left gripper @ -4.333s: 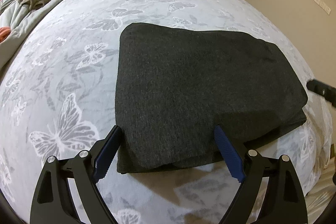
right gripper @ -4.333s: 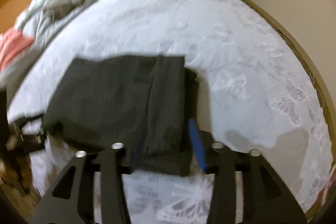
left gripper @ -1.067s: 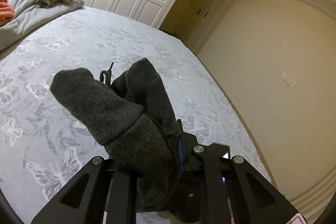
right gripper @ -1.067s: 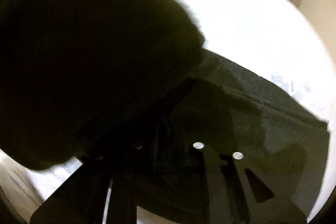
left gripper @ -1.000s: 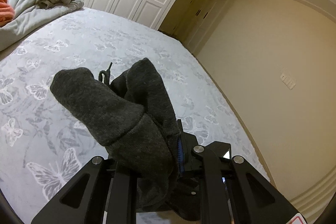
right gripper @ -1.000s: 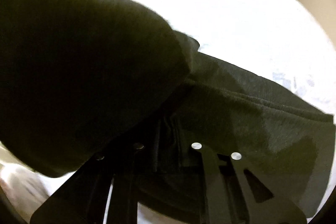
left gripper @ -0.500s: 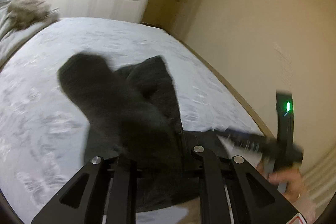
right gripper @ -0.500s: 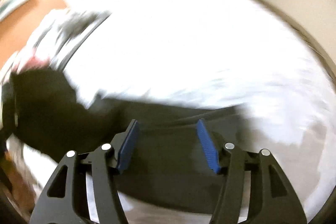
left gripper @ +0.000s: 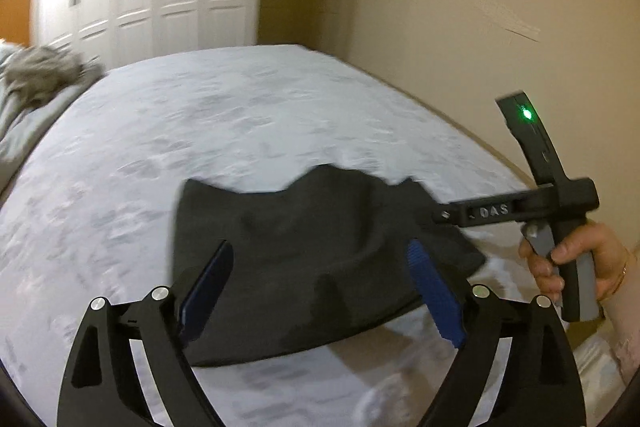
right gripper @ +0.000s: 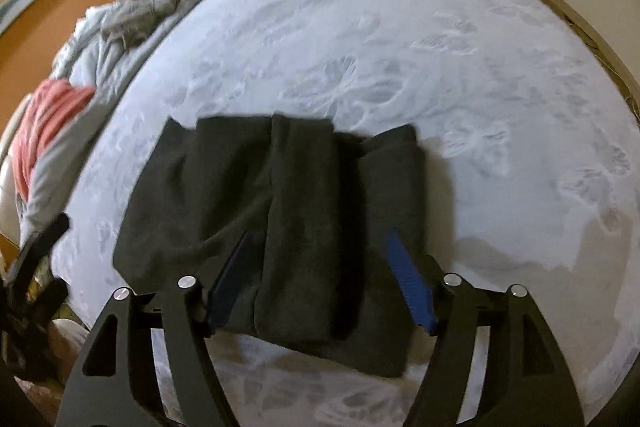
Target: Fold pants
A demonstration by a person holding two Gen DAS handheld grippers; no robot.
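Dark pants (right gripper: 280,227) lie folded on the bed (right gripper: 400,47), released. Left gripper (left gripper: 320,291) and right gripper (right gripper: 320,283) have just been opening; both now gape above the cloth, gripping nothing, probably to let the bundle settle.

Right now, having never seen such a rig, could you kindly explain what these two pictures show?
There is no robot: a person carries a handheld two-finger gripper in each hand, each with a fisheye camera looking along its fingers. One picture comes from the left gripper, the other from the right gripper. The left view also shows the person's hand holding the right tool. Folded dark grey pants lie on the butterfly-patterned bed. Both grippers have just been opening; nothing is held, and the pants rest free.
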